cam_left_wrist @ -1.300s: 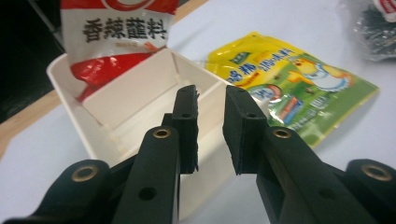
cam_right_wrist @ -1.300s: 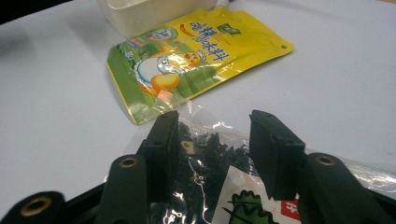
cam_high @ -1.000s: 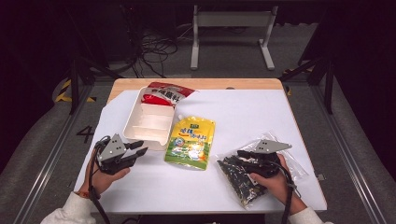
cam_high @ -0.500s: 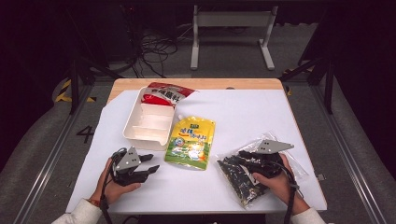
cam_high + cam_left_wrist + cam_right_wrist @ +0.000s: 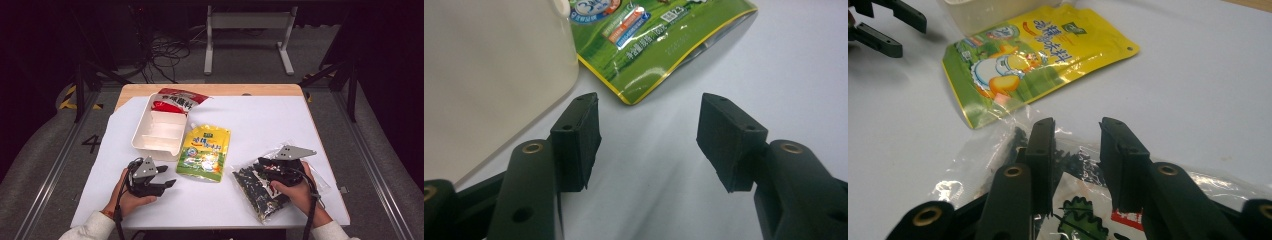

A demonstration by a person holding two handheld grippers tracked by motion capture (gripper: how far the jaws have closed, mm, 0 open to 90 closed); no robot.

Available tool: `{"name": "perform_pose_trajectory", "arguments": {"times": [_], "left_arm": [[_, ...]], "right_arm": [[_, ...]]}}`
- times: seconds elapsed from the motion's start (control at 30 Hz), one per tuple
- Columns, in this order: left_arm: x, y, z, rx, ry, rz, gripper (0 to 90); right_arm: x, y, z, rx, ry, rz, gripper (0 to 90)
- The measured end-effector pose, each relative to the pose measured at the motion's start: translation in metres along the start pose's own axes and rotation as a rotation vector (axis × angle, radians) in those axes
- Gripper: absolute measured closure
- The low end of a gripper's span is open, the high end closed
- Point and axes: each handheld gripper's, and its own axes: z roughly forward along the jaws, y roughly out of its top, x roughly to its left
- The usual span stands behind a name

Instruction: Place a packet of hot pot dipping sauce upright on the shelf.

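A: Where is the right hand-held gripper?
B: It sits low over the clear plastic bag of dark dried seaweed at the near right of the white-covered desk. In the right gripper view its jaws stand a little apart over the bag's upper end, with the crinkled film and dark contents showing between and below them. Whether the pads touch the film cannot be told.

A: And the left hand-held gripper?
B: Its jaws are spread wide with nothing between them, just above the bare desk surface at the near left. In the left gripper view the gap between the pads frames only white desk.

A: What lies just beyond it?
B: The yellow-and-green flat stand-up pouch lies just ahead of the jaws, its lower corner near but apart from them. Touching the pouch's left edge is the white plastic tray with compartments, whose rounded wall shows at the left in that view.

A: Anything farther off?
B: A red-and-white packet lies at the tray's far end, partly over its rim. The pouch lies between the two hand-held grippers, and the seaweed bag is near its right side without touching.
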Motion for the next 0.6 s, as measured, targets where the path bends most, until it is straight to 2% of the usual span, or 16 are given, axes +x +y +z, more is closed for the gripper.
{"name": "perform_pose_trajectory", "arguments": {"times": [0.13, 0.27, 0.3, 0.43, 0.6], "left_arm": [[-0.004, 0.001, 0.001, 0.006, -0.009, 0.025, 42.1], [-0.005, 0.001, 0.001, 0.006, -0.014, 0.031, 40.8], [-0.005, 0.001, 0.001, 0.006, -0.014, 0.031, 40.7], [-0.008, 0.004, 0.004, 0.009, -0.031, 0.047, 40.7], [-0.011, 0.008, 0.01, 0.026, -0.052, 0.078, 40.5]], "right_arm": [[-0.008, -0.005, -0.008, 0.016, -0.048, 0.013, 62.7], [-0.02, -0.015, -0.023, 0.024, -0.124, 0.044, 57.8], [-0.02, -0.015, -0.023, 0.024, -0.124, 0.044, 57.8], [-0.036, -0.031, -0.043, 0.036, -0.204, 0.117, 48.5], [-0.05, -0.049, -0.06, 0.067, -0.271, 0.182, 39.8]]}}
